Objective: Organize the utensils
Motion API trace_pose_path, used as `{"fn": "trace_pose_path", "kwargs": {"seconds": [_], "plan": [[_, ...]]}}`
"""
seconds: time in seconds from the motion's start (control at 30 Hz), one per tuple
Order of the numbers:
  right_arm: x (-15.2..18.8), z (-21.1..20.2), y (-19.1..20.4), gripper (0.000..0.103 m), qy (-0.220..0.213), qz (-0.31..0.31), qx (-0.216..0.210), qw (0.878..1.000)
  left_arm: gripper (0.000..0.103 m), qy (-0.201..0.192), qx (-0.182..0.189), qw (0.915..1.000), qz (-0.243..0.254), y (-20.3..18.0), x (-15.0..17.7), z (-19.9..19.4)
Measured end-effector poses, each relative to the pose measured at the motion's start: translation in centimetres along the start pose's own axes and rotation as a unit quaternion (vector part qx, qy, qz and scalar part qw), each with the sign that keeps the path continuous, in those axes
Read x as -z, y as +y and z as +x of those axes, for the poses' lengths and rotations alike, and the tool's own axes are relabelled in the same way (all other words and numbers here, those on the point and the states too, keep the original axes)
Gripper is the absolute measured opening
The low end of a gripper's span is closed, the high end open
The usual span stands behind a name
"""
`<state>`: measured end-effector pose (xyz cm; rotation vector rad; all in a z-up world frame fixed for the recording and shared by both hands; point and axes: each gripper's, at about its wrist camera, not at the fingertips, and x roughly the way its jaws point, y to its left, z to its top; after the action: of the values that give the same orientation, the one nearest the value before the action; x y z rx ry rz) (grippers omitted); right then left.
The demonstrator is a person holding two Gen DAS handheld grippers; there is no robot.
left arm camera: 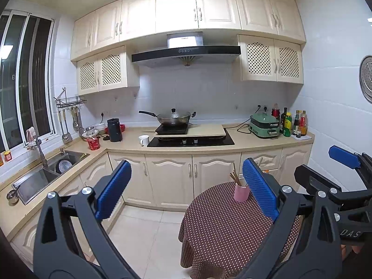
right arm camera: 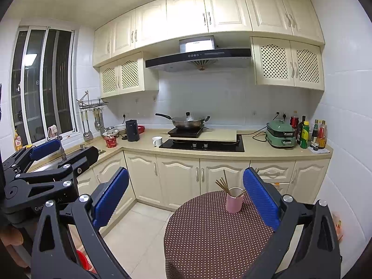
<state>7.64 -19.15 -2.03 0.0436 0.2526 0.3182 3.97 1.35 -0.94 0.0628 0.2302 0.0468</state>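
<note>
A pink cup (left arm camera: 241, 192) (right arm camera: 234, 199) holding several wooden chopsticks (left arm camera: 233, 177) (right arm camera: 222, 183) stands at the far side of a round table with a brown polka-dot cloth (left arm camera: 220, 227) (right arm camera: 209, 232). My left gripper (left arm camera: 186, 190) is open and empty, held in the air above the floor and the table's near left edge. My right gripper (right arm camera: 186, 195) is open and empty, also in the air short of the cup. Each gripper shows at the edge of the other's view: the right one (left arm camera: 344, 160), the left one (right arm camera: 46, 146).
An L-shaped counter runs behind: sink (left arm camera: 46, 174), hanging ladles and spatulas (left arm camera: 69, 125), black kettle (left arm camera: 114, 130), white mug (left arm camera: 144, 140), wok (left arm camera: 173, 117) on the hob, green cooker (left arm camera: 265, 124), bottles (left arm camera: 293, 122). Tiled floor (left arm camera: 144, 232) lies left of the table.
</note>
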Motion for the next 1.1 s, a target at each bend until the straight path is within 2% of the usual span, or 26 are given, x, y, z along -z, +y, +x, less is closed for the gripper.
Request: {"fn": "trace_pose_path", "kwargs": {"seconds": [1.1], "plan": [[0.1,1.0,-0.3,0.095,0.009,0.007,0.003,1.0,0.095,0.002,-0.002,1.0,0.007,1.2,0.0,1.1]]}}
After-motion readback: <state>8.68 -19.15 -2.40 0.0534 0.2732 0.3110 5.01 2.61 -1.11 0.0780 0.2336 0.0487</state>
